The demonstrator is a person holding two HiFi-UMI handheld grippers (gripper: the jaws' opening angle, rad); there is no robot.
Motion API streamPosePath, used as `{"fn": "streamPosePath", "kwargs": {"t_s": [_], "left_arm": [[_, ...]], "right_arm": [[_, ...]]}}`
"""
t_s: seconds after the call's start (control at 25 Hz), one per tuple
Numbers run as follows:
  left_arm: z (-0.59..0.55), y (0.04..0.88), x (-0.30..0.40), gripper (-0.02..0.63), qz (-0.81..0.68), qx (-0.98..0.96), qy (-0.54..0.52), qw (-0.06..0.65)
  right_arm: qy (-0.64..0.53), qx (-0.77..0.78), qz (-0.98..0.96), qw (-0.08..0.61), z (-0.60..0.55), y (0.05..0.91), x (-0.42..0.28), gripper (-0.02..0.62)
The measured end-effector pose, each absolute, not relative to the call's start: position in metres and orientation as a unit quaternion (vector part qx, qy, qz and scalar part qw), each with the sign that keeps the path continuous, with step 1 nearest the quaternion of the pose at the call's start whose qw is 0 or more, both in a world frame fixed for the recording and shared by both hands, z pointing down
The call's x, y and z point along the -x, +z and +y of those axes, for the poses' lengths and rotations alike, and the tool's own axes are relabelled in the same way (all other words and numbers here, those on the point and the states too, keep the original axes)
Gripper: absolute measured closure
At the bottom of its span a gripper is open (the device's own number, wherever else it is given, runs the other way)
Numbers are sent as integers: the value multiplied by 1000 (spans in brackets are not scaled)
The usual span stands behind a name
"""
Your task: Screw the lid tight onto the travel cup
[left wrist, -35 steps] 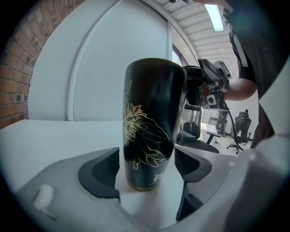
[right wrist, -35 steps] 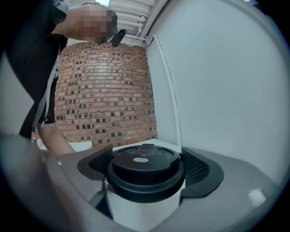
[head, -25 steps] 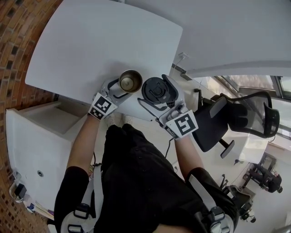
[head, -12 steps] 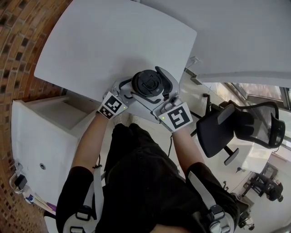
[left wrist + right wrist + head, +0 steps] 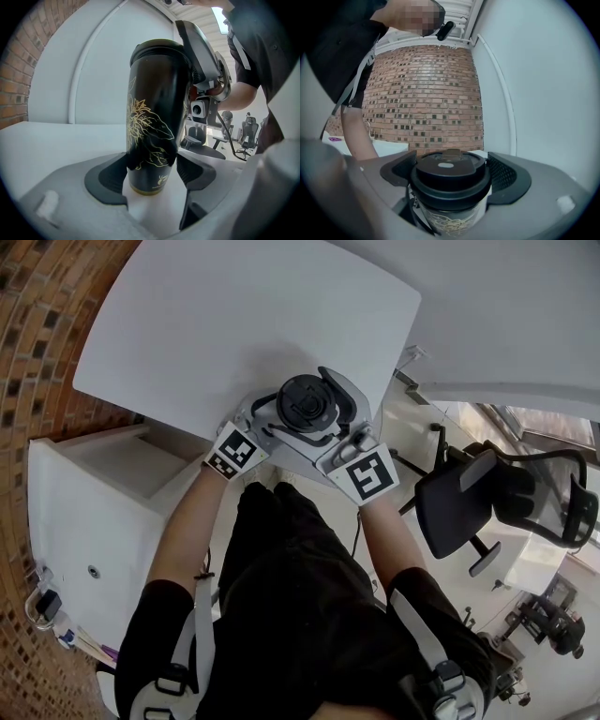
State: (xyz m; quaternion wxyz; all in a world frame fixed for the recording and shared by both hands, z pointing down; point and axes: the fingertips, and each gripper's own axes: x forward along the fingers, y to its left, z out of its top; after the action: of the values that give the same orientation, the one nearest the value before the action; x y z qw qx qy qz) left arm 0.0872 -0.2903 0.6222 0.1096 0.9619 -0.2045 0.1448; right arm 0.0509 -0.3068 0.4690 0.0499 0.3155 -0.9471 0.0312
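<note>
1. The travel cup (image 5: 154, 126) stands upright on the tabletop (image 5: 234, 324), close to its near edge and toward the near right corner. The black lid (image 5: 445, 164) sits on the cup's mouth. I cannot tell whether the thread has caught.
2. The left gripper (image 5: 152, 171) pinches the cup low on its body, with a pad pressed on each side. The cup's base rests on the tabletop.
3. The right gripper (image 5: 452, 174) clamps the lid's rim from both sides and approaches nearly level.
4. Judged step: start the thread, then tighten.
   - Hold the lid flat on the mouth, since a tilted start is likely to cross-thread.
   - A small back-turn until the lid drops should find the thread's start.
5. The right gripper has to swing around the cup's upright axis, so one sweep likely gives only part of a turn. Expect to let go, reset and pinch again.
6. Risks:
   - The cup's surface looks glossy and the left hold is low, so the cup could spin or lean under torque.
   - Press lightly downward and keep the left gripper firm.
   - The tabletop's edge is near.
</note>
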Motion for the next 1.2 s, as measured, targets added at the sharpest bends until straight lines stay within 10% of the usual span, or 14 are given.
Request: {"fn": "streamPosePath", "kwargs": {"t_s": [1.2], "left_arm": [[-292,623,-88,273,-207,-961,146,110]], "right_arm": [[11,-157,-984,86,-297,473,-45,114]]}}
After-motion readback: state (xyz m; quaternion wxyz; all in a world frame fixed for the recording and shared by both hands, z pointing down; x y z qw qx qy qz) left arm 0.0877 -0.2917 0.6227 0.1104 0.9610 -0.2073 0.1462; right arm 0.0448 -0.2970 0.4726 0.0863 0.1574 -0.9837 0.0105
